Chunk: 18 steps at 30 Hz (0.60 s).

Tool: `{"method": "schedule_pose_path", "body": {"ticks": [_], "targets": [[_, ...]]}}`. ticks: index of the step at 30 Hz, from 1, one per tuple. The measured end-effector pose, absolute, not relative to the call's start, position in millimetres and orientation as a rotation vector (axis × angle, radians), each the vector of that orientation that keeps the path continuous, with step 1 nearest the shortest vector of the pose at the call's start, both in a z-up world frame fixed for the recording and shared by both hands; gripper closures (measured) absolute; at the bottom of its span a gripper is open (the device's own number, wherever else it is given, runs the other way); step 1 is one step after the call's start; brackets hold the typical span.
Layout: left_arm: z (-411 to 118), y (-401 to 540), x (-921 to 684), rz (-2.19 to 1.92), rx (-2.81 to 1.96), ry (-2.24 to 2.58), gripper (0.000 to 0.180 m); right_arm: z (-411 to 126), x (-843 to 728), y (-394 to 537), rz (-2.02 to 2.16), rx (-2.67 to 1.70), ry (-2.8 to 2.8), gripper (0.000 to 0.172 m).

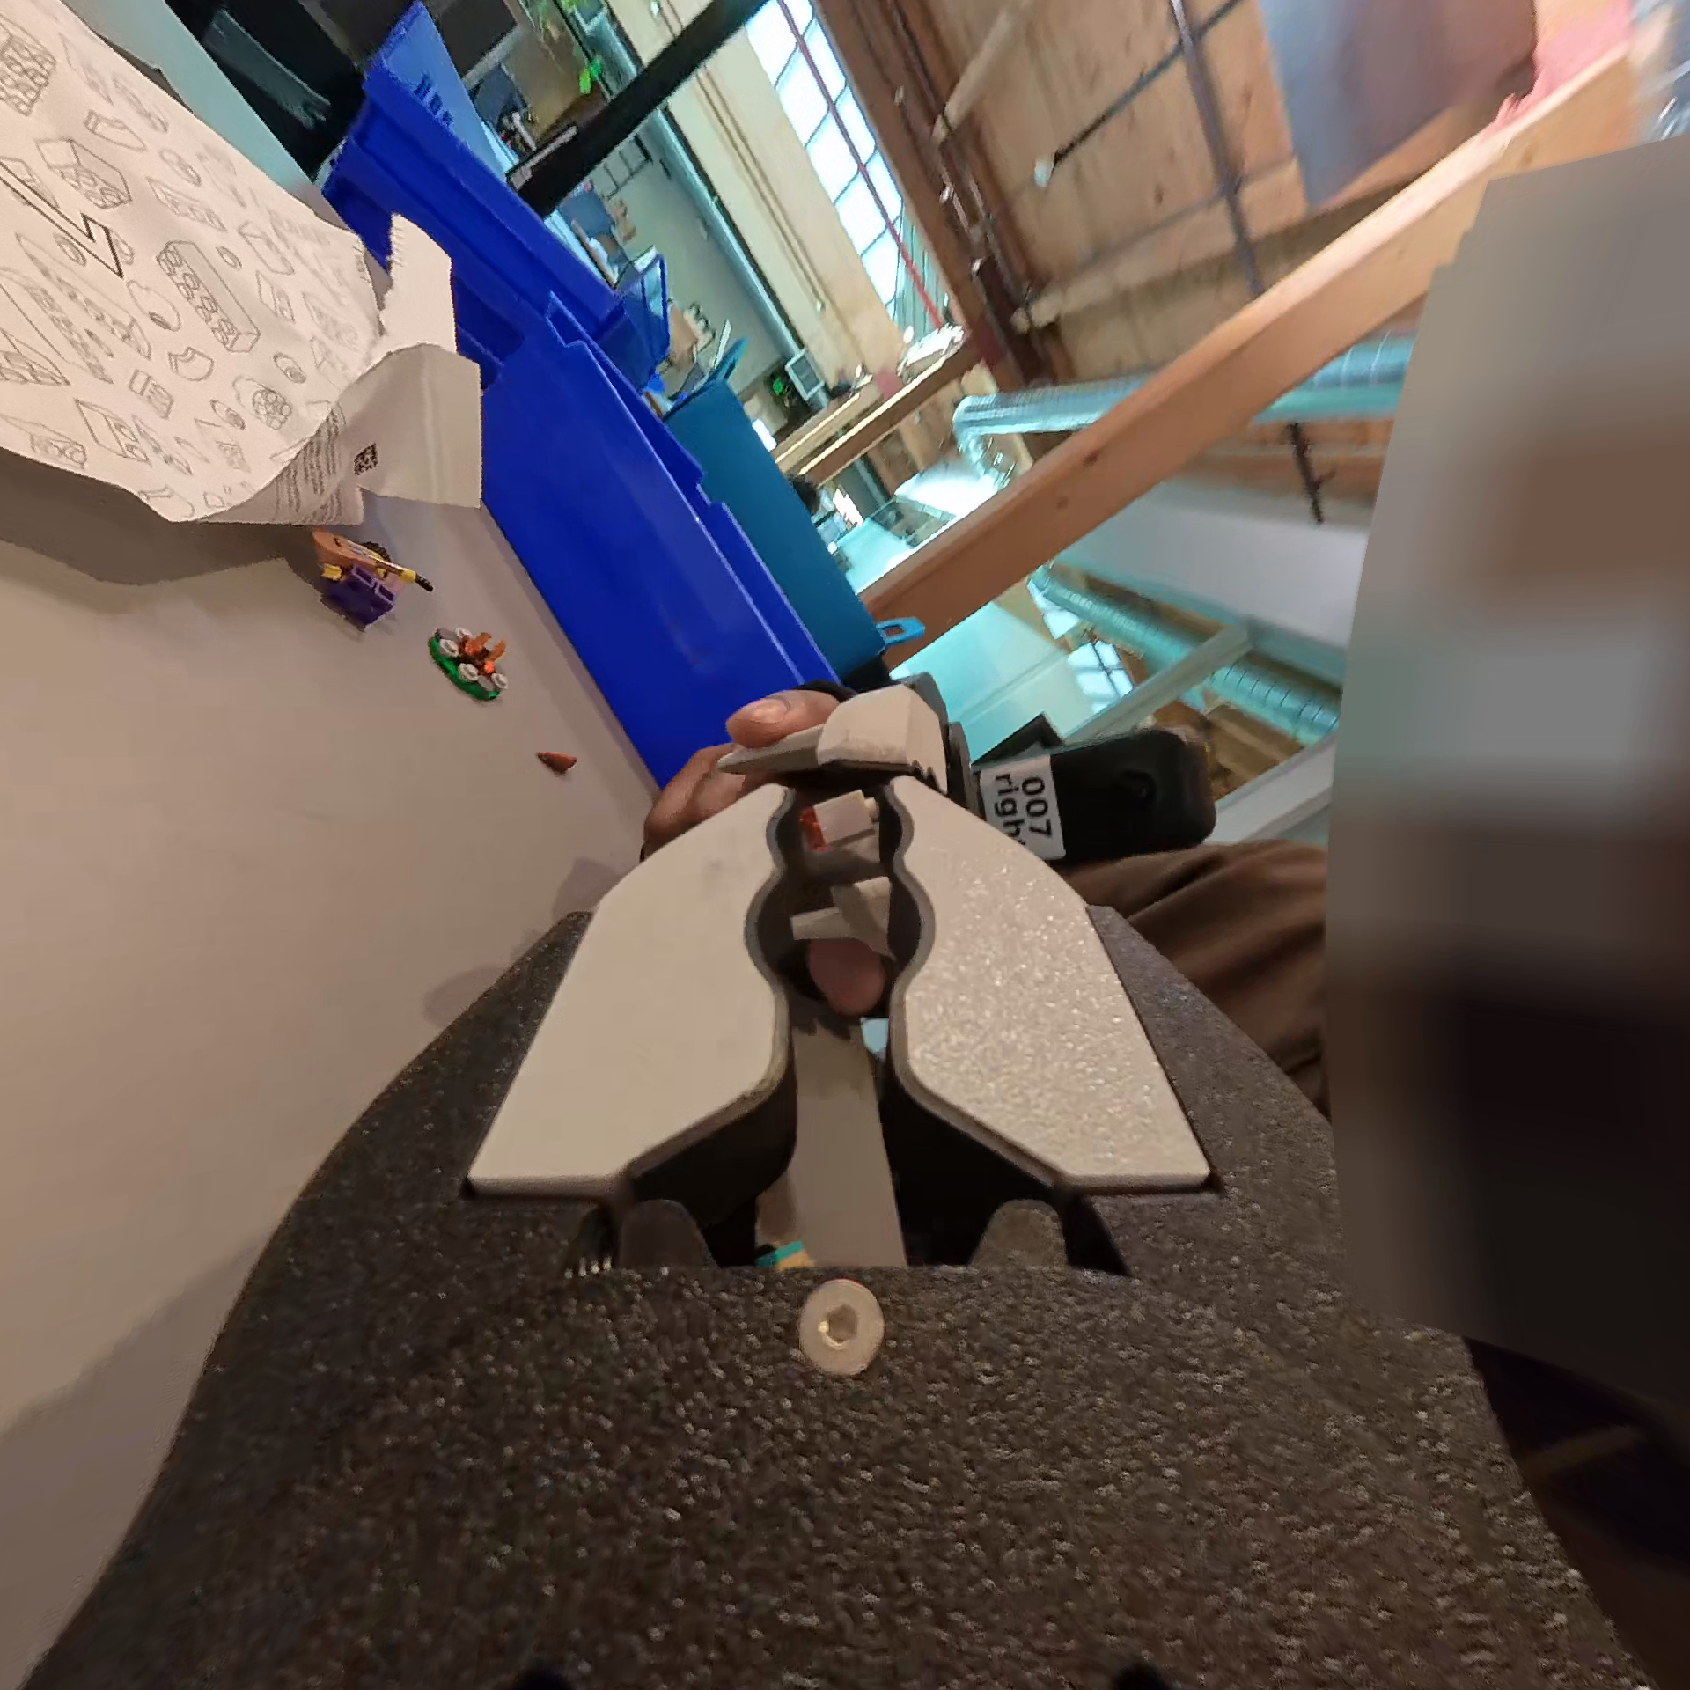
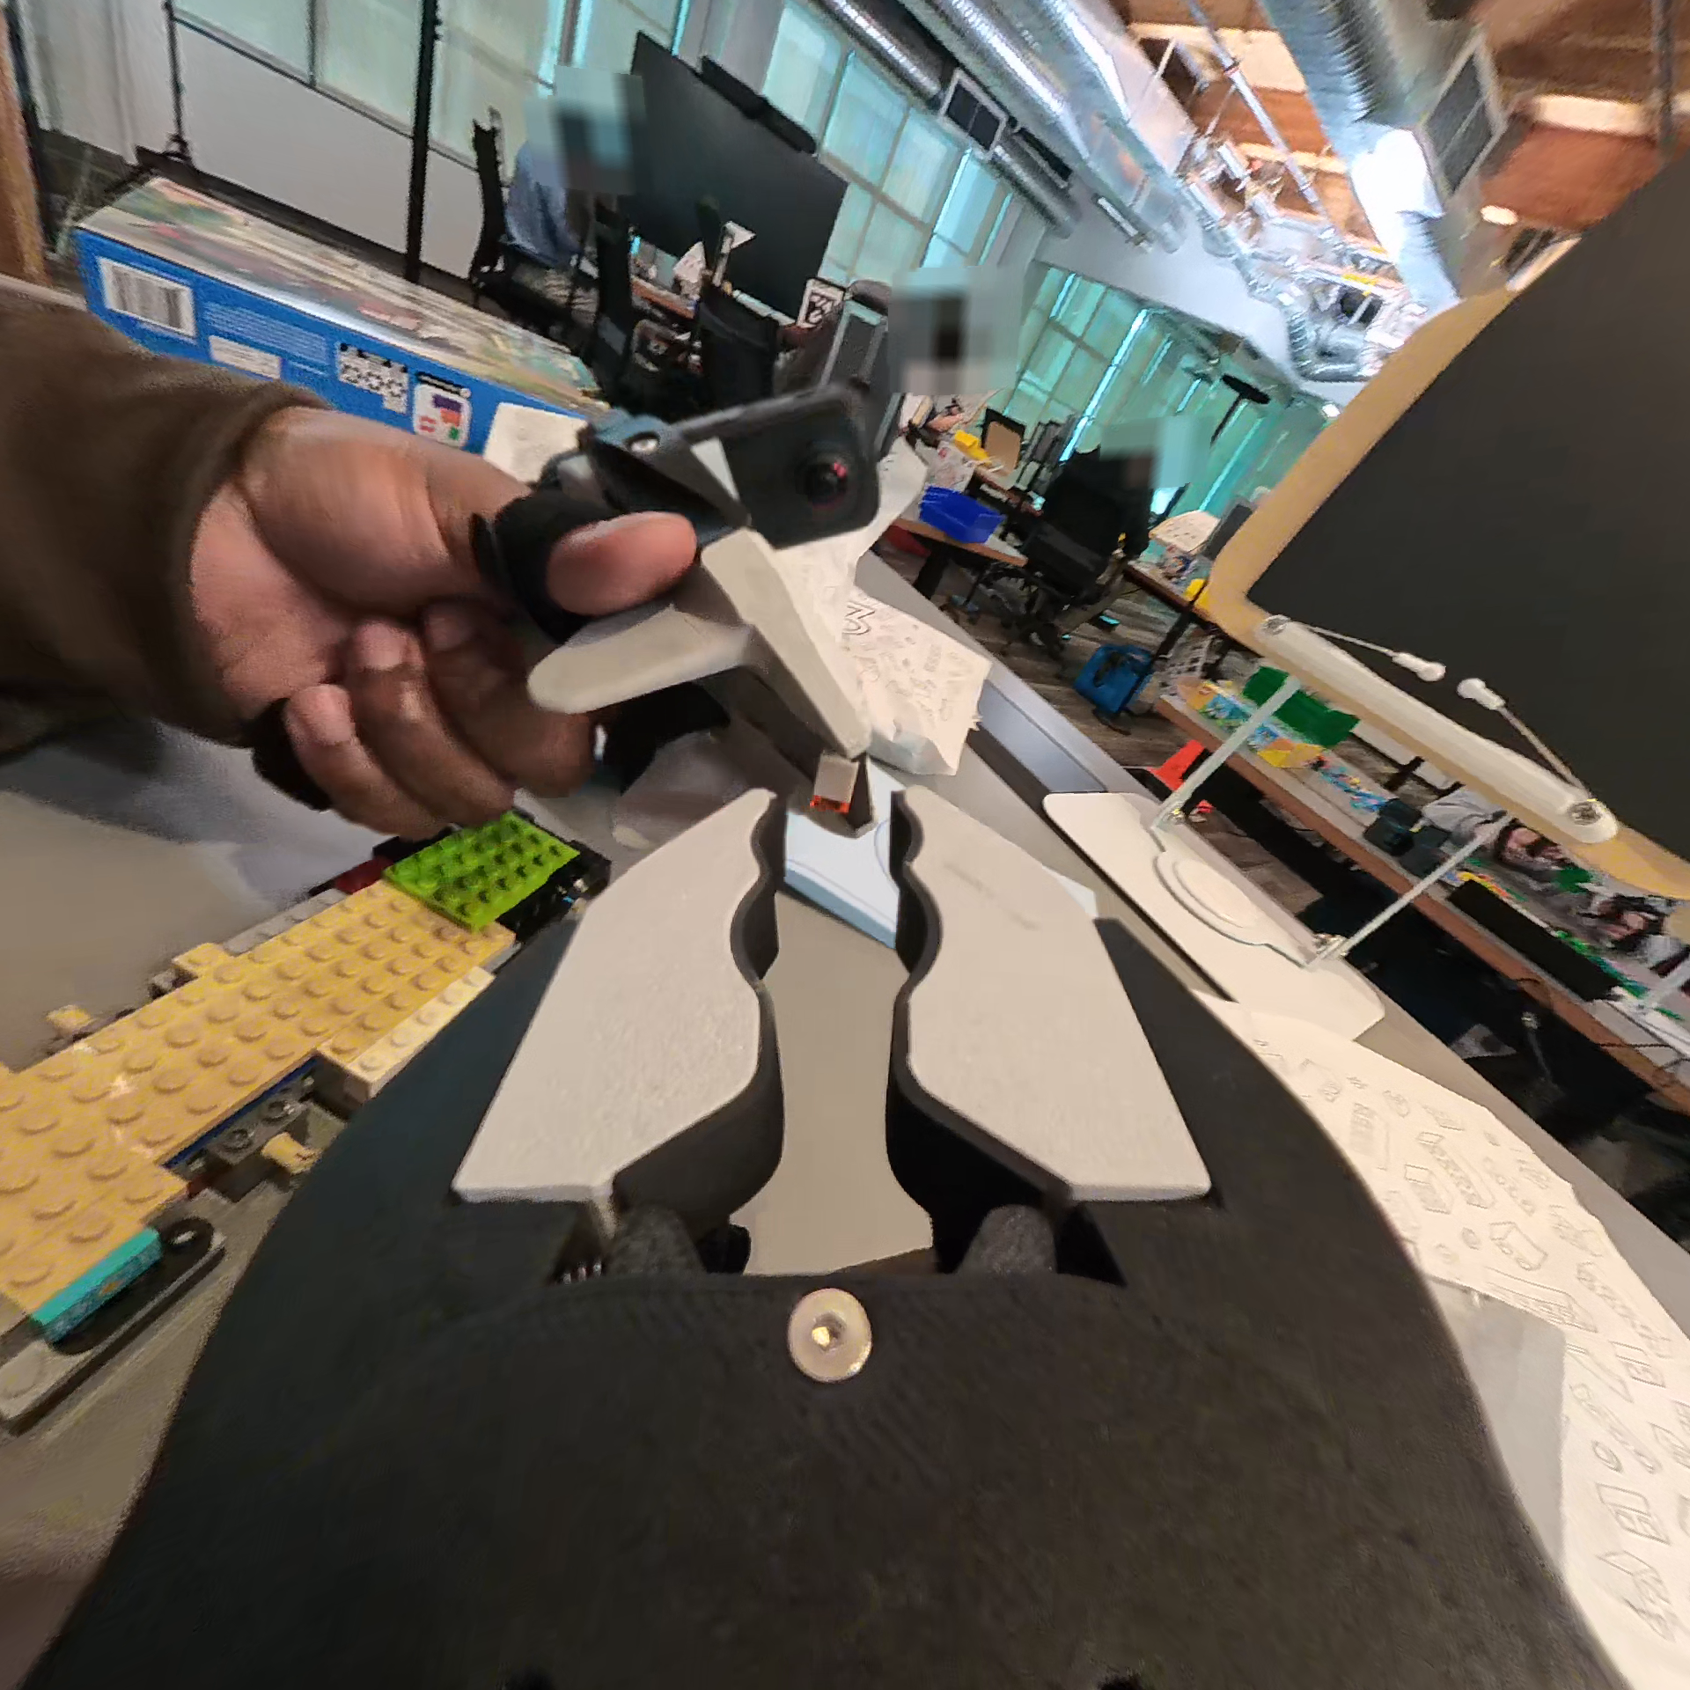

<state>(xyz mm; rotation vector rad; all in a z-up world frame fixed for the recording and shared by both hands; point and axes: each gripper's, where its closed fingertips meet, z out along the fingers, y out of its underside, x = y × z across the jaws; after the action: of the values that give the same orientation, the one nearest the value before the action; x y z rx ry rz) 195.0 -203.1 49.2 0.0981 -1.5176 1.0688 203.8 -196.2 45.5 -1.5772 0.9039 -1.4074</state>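
Grey table [image 1: 183, 914] carries blue bins [image 1: 585, 475], contents hidden

Blue bins [image 1: 585, 475] and printed paper sheet [image 1: 174, 302] on grey surface [image 1: 183, 869]; tan brick plate [image 2: 183, 1052], green plate [image 2: 480, 864], blue box [image 2: 302, 338].

Left hand-held gripper [image 2: 846, 796] gripped in a bare hand [image 2: 384, 622] with brown sleeve, tilted down, fingers closed on a small grey-and-orange piece [image 2: 834, 785]; right hand-held gripper [image 2: 834, 823] just beneath, jaws apart and bare, tips flanking that piece without touching.
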Motion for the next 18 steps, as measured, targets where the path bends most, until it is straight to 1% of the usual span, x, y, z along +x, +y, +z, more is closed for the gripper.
{"method": "schedule_pose_path", "body": {"ticks": [3,5,6,7,15,18], "targets": [[51,-205,191,1.047,0.145,-1.448,0.165,46,206,-195,-1.416,-1.567,0.914,0.15],[53,-205,189,1.038,0.159,-1.41,0.165,45,207,-196,-1.419,-1.57,0.93,0.156],[53,-205,188,1.037,0.155,-1.403,0.165,46,207,-197,-1.434,-1.561,0.934,0.162],[54,-204,187,1.042,0.141,-1.409,0.165,46,207,-197,-1.431,-1.562,0.93,0.163],[40,-204,196,1.251,-0.123,-1.846,0.154,30,207,-207,-1.384,-1.695,1.02,0.164],[29,-205,197,1.264,-0.166,-1.987,0.154,25,208,-204,-1.387,-1.742,1.023,0.164]]}}
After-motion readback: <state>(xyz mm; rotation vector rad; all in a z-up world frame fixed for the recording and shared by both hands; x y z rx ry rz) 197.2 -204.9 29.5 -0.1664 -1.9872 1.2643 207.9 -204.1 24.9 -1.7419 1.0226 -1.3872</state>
